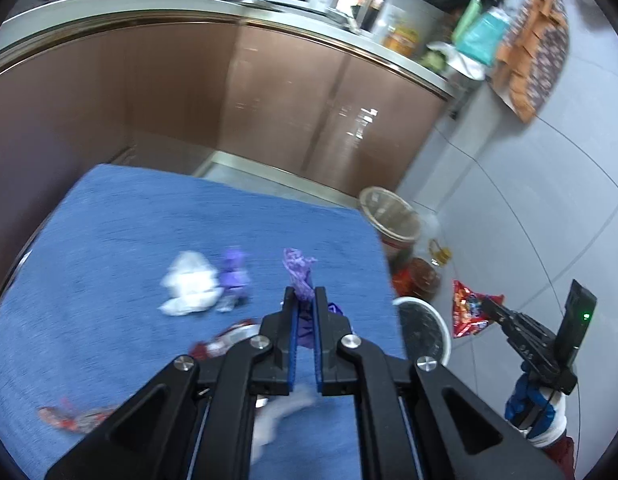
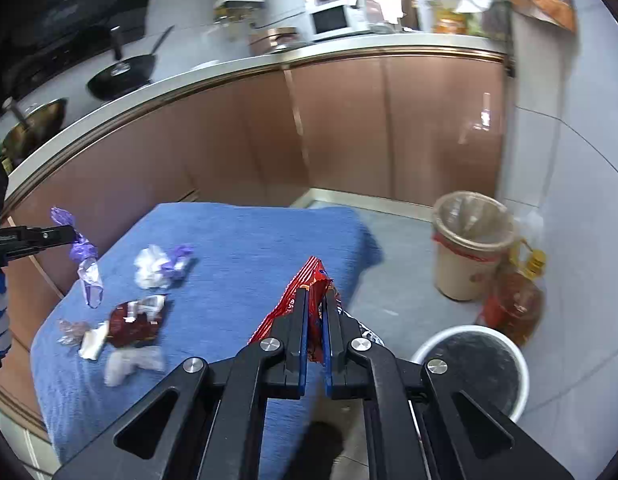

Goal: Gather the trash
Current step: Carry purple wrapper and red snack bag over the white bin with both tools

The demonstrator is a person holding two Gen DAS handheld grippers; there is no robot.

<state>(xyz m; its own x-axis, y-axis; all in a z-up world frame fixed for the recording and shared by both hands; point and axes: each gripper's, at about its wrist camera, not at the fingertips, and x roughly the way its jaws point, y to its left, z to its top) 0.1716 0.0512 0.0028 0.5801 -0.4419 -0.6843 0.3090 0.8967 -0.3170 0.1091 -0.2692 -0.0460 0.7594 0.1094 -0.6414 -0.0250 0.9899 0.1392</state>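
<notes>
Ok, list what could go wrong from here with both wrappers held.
1. The left gripper pinches the purple wrapper with a long tail hanging loose; it could slip out on the way.
2. The red wrapper in the right gripper is not yet above the white bin; released now, it would probably land on the floor.
3. Both grippers heading for one bin might collide.

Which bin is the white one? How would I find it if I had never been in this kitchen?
Find the table with the blue cloth in front of the brown cupboards. On the floor by its right-hand corner stands a round white bin with a dark inside. The other bin, farther back by the wall, is beige with a clear bag in it.
</notes>
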